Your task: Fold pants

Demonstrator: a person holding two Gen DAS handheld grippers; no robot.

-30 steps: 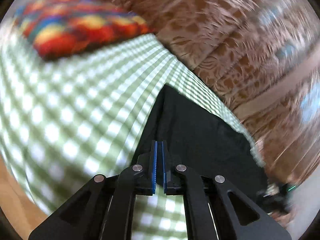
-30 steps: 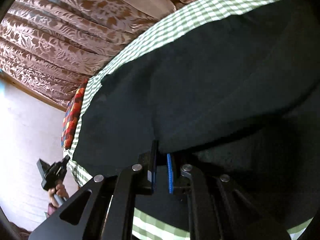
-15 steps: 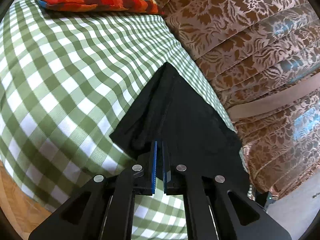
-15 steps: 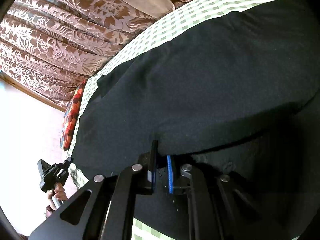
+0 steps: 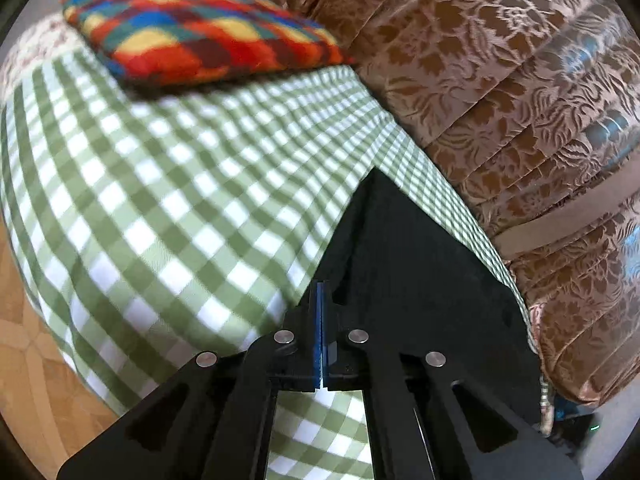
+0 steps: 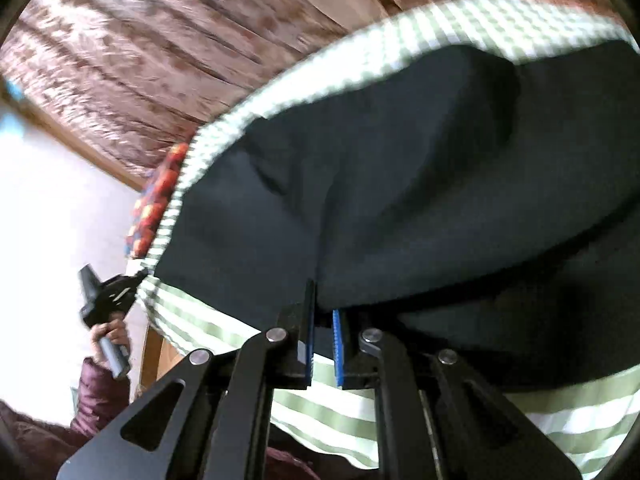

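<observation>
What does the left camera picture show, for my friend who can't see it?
The left hand-held gripper is shut on the edge of black pants lying on a green-checked bedsheet. A colourful checked pillow sits farther back, and brown flowered curtains hang on the right.

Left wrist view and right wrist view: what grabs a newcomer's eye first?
The multicoloured checked pillow at the far end of the green gingham sheet. Then the black pants, spread across the right wrist view, an edge pinched in the left gripper. Brown patterned curtains hang alongside the bed.
</observation>
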